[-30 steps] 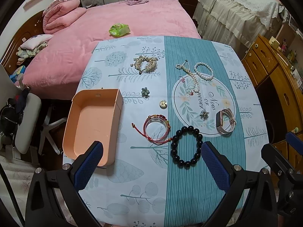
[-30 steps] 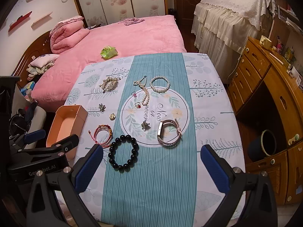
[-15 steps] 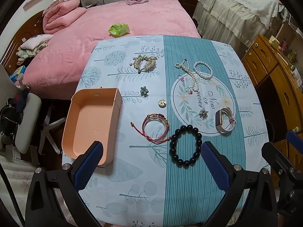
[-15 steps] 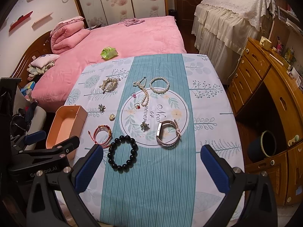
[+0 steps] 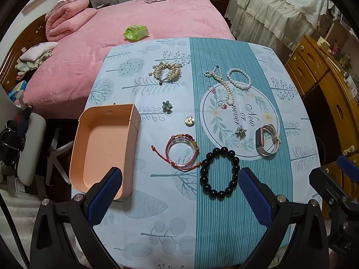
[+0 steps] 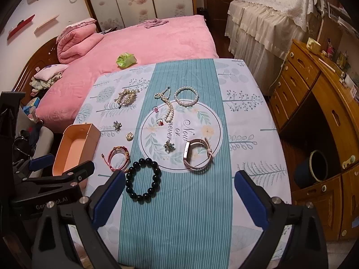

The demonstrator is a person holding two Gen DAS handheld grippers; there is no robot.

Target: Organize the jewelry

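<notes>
Jewelry lies spread on a clothed table. A black bead bracelet lies nearest, with a red cord bracelet left of it. A watch band lies to the right. Pearl strands and a gold hair ornament lie farther back. An empty peach tray sits at the left edge. My left gripper and right gripper are both open and empty above the table's near side.
Small charms, a coin pendant and rings lie mid-table. A pink bed with a green bag stands behind the table. A wooden dresser is on the right, a chair on the left.
Both grippers have drifted slightly, so the table sits a little differently in view. The jewelry has not moved and both grippers stay open.
</notes>
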